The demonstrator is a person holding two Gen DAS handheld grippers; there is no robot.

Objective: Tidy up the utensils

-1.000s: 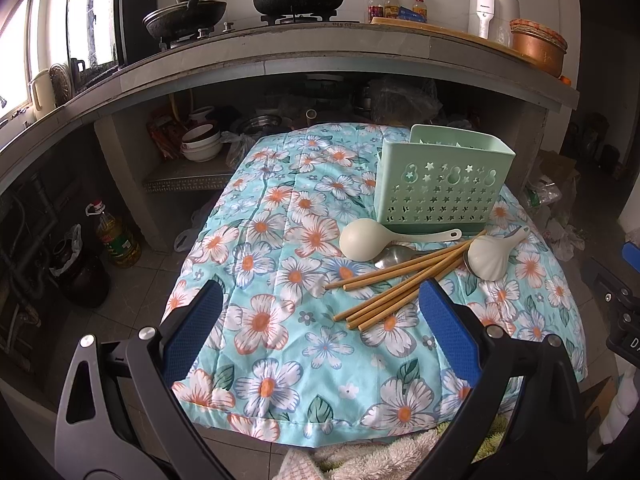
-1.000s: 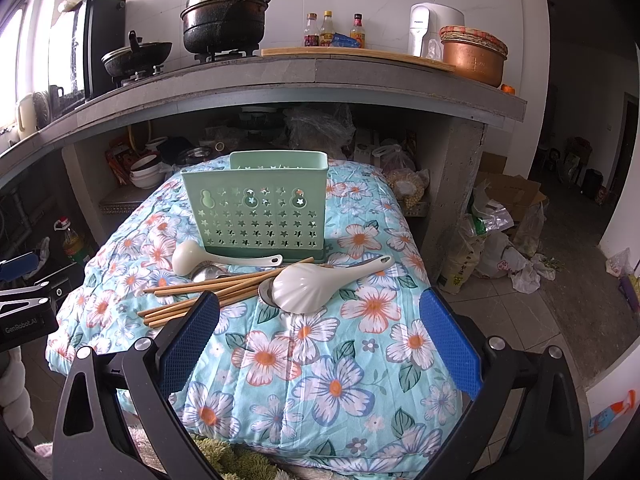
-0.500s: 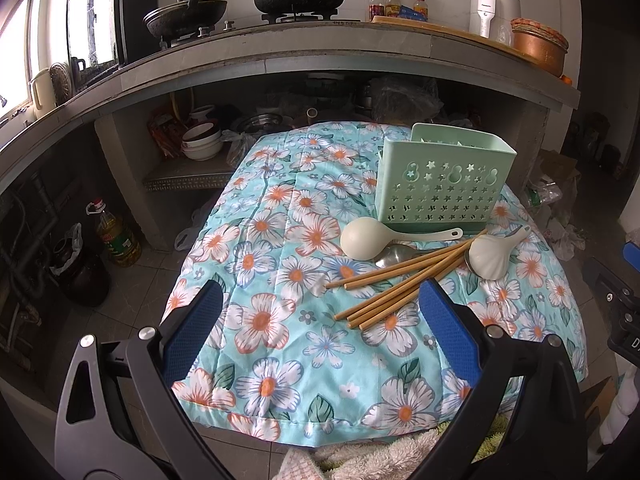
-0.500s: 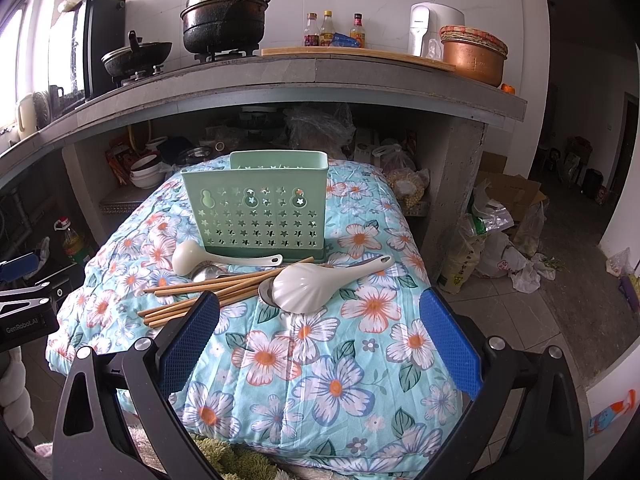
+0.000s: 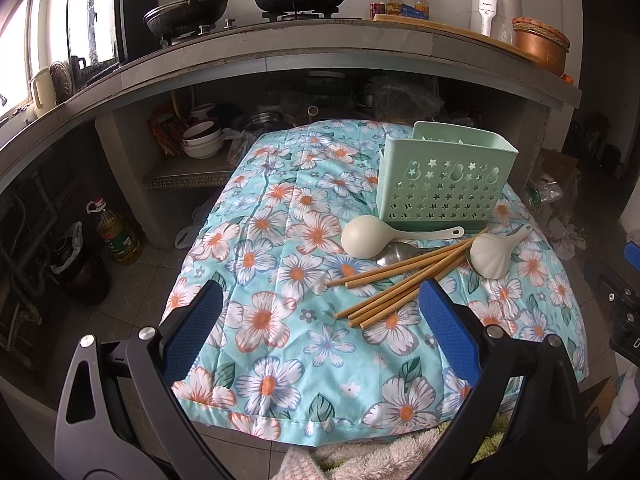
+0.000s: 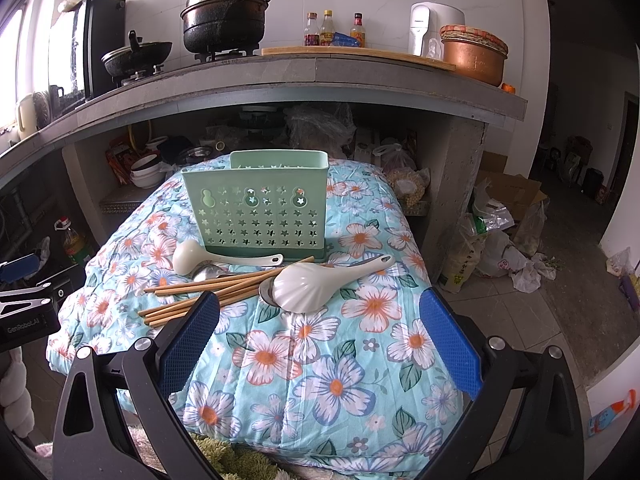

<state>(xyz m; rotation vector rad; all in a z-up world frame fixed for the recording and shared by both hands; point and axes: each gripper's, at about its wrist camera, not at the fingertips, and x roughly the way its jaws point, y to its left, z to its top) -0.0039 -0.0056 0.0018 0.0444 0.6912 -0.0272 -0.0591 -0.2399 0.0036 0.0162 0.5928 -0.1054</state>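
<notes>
Both grippers (image 5: 320, 326) (image 6: 320, 330) wide apart, empty

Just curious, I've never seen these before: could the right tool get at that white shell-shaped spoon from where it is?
Probably yes. The right tool is open, and the shell-shaped spoon lies on top of the pile straight ahead, with nothing between them.

The left tool (image 5: 320, 332) has black, angular plastic arms with triangular cutouts, silver screws, and blue dimpled pads (image 5: 450, 330). The right tool (image 6: 320, 332) looks identical; white "GenRobot.AI" lettering marks the left tool's body in the right wrist view.
</notes>
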